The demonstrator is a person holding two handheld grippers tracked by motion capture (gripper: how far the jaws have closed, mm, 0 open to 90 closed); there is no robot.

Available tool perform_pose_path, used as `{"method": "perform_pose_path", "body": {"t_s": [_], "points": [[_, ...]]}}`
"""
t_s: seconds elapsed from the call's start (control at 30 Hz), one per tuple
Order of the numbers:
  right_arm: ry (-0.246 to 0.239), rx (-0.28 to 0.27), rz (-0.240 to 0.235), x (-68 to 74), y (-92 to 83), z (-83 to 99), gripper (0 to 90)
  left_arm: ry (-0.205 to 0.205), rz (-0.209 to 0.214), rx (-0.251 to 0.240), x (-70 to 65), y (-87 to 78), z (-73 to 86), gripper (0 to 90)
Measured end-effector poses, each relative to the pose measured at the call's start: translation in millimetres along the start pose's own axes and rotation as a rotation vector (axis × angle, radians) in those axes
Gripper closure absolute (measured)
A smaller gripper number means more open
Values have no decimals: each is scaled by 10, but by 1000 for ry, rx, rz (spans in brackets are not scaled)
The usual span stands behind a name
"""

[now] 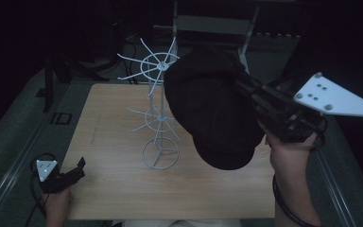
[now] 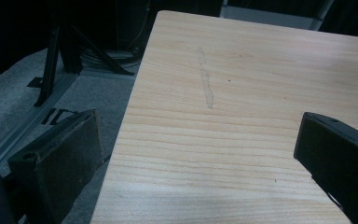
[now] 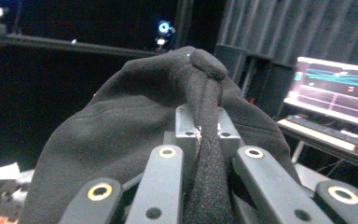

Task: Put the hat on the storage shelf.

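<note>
A black fabric cap (image 1: 210, 106) hangs in the air over the right half of the table, held by my right gripper (image 1: 246, 87), which is shut on its fabric. In the right gripper view the cap (image 3: 135, 130) bulges ahead and a fold of it is pinched between the jaws at the gripper (image 3: 208, 123). A white wire rack (image 1: 158, 111) with spoke-like arms stands upright mid-table, just left of the cap. My left gripper (image 1: 81, 166) rests at the table's front left corner, open, with bare wood between its fingers (image 2: 65, 158).
The wooden table (image 1: 118, 189) has bare surface in front and to the left of the rack. A faint scuff mark (image 2: 206, 81) lies on the wood ahead of the left gripper. A lit monitor (image 3: 338, 86) stands in the dark background. Grey floor surrounds the table.
</note>
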State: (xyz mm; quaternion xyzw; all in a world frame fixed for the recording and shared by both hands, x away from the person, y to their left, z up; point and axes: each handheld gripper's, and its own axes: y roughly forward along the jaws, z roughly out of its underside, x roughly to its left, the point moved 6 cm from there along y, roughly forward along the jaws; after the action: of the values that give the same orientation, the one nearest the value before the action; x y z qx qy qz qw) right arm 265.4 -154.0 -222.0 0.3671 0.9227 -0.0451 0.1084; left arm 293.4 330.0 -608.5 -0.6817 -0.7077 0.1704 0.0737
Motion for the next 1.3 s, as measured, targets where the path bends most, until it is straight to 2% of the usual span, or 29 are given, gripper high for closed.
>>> {"method": "perform_pose_path", "body": {"t_s": [0.2,0.53,0.77,1.1,1.3], "points": [[17,49,-64,111,119,238,848,1,-1,1,-1,3,0,15],[71,91,-143,200,259,621,841,1,0,1,-1,4,0,15],[98,87,-171,230,321,766,808,0,1,1,0,2,0,15],[105,118,-173,259,380,950,735,1,2,1,0,3,0,15],[114,95,-175,245,342,982,678,-1,1,1,-1,3,0,15]]}}
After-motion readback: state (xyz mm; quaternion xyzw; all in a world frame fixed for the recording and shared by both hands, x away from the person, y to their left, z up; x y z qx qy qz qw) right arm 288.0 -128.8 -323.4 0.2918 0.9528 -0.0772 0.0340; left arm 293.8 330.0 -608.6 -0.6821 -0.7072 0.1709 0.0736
